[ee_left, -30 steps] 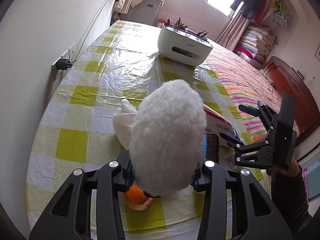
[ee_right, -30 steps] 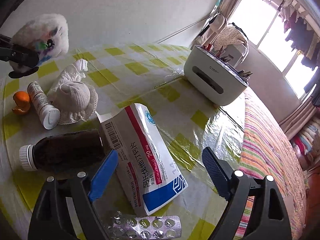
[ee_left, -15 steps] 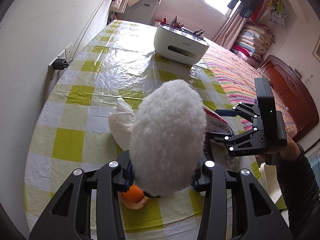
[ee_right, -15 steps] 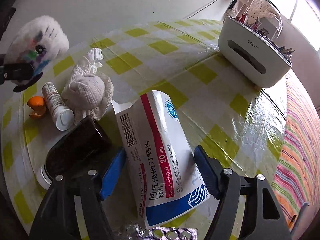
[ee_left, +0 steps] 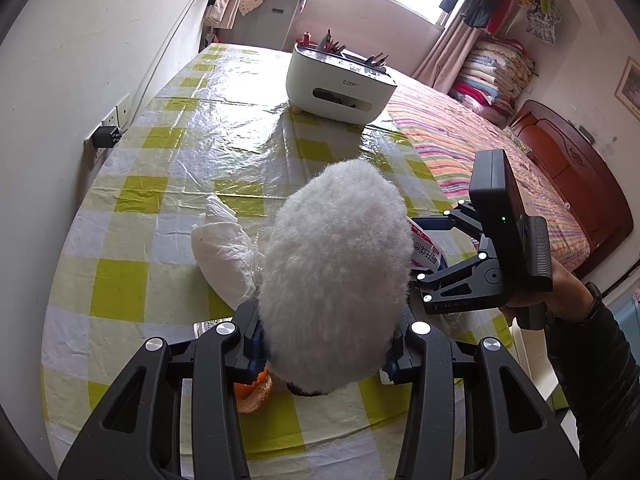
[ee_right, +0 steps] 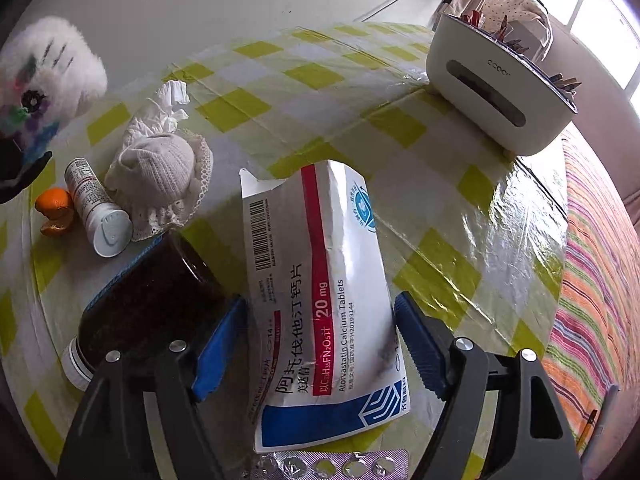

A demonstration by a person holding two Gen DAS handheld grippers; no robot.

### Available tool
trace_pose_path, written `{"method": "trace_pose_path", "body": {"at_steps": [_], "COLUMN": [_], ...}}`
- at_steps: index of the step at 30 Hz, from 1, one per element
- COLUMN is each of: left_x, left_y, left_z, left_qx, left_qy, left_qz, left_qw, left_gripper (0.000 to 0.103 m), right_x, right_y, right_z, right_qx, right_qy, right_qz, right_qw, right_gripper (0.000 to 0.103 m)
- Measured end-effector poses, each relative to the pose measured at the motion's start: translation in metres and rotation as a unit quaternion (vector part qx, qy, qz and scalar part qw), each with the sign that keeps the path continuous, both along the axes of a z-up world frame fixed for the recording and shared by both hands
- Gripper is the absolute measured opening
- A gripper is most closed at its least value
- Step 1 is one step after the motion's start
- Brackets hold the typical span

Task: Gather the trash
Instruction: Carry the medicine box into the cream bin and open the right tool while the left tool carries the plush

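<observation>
Nearest my right gripper (ee_right: pixel 322 344) a foil blister strip (ee_right: pixel 332 464) lies at the bottom edge, and just beyond it the flattened medicine box (ee_right: pixel 320 300) rests on the table (ee_right: pixel 460 208) between my two blue pads (ee_right: pixel 218 348), which stand apart on either side of it; the left pad is right at the box's edge and the right one sits just off it. A dark brown bottle (ee_right: pixel 148 304) with a white cap lies on its side against the outside of that left pad. Past it, a small white tube (ee_right: pixel 98 210) lies beside a piece of orange peel (ee_right: pixel 54 212), a knitted white hat (ee_right: pixel 160 178) and a crumpled tissue (ee_right: pixel 164 108) behind the hat. My left gripper (ee_left: pixel 324 344) is clamped on a fluffy white plush toy (ee_left: pixel 336 272), held above the table with the peel just under it and the tissue beside it. Farther off, a white desk organizer (ee_right: pixel 492 92) stands near the table's far side; its top holds pens and clips, too small to tell apart. A striped bedspread (ee_left: pixel 472 152) lies past the table edge.
</observation>
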State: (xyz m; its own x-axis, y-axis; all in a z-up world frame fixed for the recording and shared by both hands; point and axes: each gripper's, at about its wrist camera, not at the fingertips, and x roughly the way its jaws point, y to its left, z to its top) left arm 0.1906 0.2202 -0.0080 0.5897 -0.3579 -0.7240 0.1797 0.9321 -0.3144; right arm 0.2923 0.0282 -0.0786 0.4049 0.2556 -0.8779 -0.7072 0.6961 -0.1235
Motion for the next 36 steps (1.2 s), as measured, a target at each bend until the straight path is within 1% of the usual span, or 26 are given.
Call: {"method": "trace_pose_path", "body": {"at_steps": [4,9,11,14,19,20,23,28,32,36], "left_x": [0.002,0.002,0.000,-0.003,-0.007,-0.008,-0.011,-0.016,-0.018,-0.021], "left_y": [-0.002,-0.002,-0.003,-0.008,-0.019,-0.022,-0.030,-0.046,-0.061,-0.075], "left_z": [-0.003,0.003,0.005,0.008,0.013,0.015,0.020,0.023,0.025,0.026], "left_qx": [0.000,-0.010,-0.011,-0.014,-0.019,-0.022,-0.029,-0.039,-0.044,-0.046], "left_qy": [0.006,-0.003,-0.011,-0.017,-0.034,-0.037,-0.048,-0.060,-0.064,-0.066], "left_qz": [-0.002,-0.004,-0.004,-0.012,-0.024,-0.026,-0.038,-0.057,-0.075,-0.090], "left_qw": [1.0000,0.9999,0.9999,0.9997,0.9990,0.9987,0.9977,0.9958,0.9941,0.9926], "left_gripper": [0.042,0.042,0.042,0.042,0.042,0.042,0.042,0.042,0.042,0.042], "right_x": [-0.007,-0.021,-0.026,-0.035,-0.066,-0.073,-0.089,-0.113,-0.136,-0.156], "right_y": [-0.003,-0.009,-0.018,-0.036,-0.065,-0.072,-0.092,-0.116,-0.135,-0.152], "right_z": [0.001,0.000,0.003,0.013,0.029,0.032,0.038,0.050,0.054,0.052], "right_qx": [0.014,0.026,0.049,0.099,0.184,0.205,0.268,0.342,0.371,0.376], "right_qy": [-0.017,-0.057,-0.064,-0.074,-0.089,-0.091,-0.076,-0.060,-0.063,-0.072], "right_qz": [-0.005,-0.045,-0.068,-0.103,-0.139,-0.146,-0.165,-0.181,-0.202,-0.228], "right_qw": [1.000,0.997,0.994,0.987,0.969,0.963,0.946,0.920,0.904,0.895], "right_gripper": [0.067,0.064,0.063,0.063,0.063,0.063,0.063,0.064,0.064,0.064]}}
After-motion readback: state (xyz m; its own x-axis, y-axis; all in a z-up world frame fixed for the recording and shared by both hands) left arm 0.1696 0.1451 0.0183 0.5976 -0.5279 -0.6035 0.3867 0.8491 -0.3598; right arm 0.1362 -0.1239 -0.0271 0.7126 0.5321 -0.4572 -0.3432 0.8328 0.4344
